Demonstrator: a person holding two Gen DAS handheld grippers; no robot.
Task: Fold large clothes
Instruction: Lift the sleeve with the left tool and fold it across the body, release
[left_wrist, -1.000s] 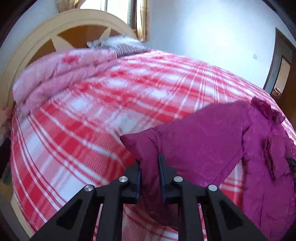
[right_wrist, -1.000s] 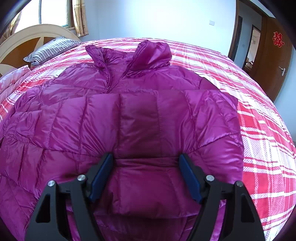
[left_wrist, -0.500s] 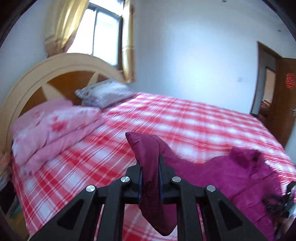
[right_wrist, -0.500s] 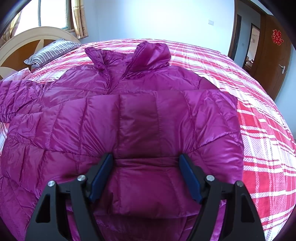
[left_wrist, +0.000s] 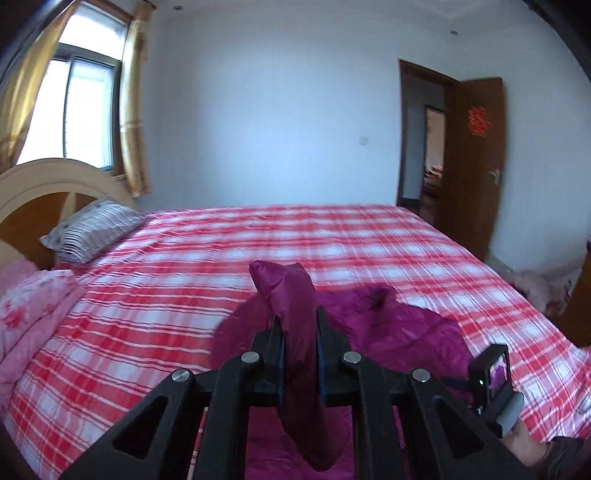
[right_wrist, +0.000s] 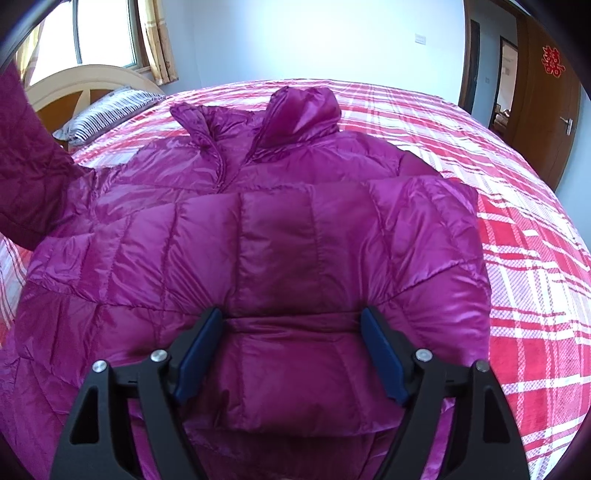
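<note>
A magenta puffer jacket (right_wrist: 258, 206) lies front up on the bed, collar at the far end. My left gripper (left_wrist: 297, 325) is shut on the cuff of one sleeve (left_wrist: 284, 288) and holds it high above the bed; in the right wrist view that raised sleeve (right_wrist: 29, 162) hangs at the left edge. My right gripper (right_wrist: 291, 314) points down at the other sleeve, which lies folded across the jacket's chest. Its jaws are opening, with that folded sleeve's cuff between the blue pads (right_wrist: 199, 350). The right gripper's camera unit (left_wrist: 493, 373) shows at the lower right of the left wrist view.
The bed carries a red and white plaid sheet (left_wrist: 207, 266). A striped pillow (left_wrist: 92, 232) and a pink quilt (left_wrist: 29, 314) lie by the curved headboard (left_wrist: 44, 184). A window is behind it, and an open brown door (left_wrist: 476, 158) stands at the right.
My left gripper has risen and swung toward the jacket with the sleeve cuff, which now hangs clear of the sheet. The right gripper has stayed put and its jaws stand slightly wider.
</note>
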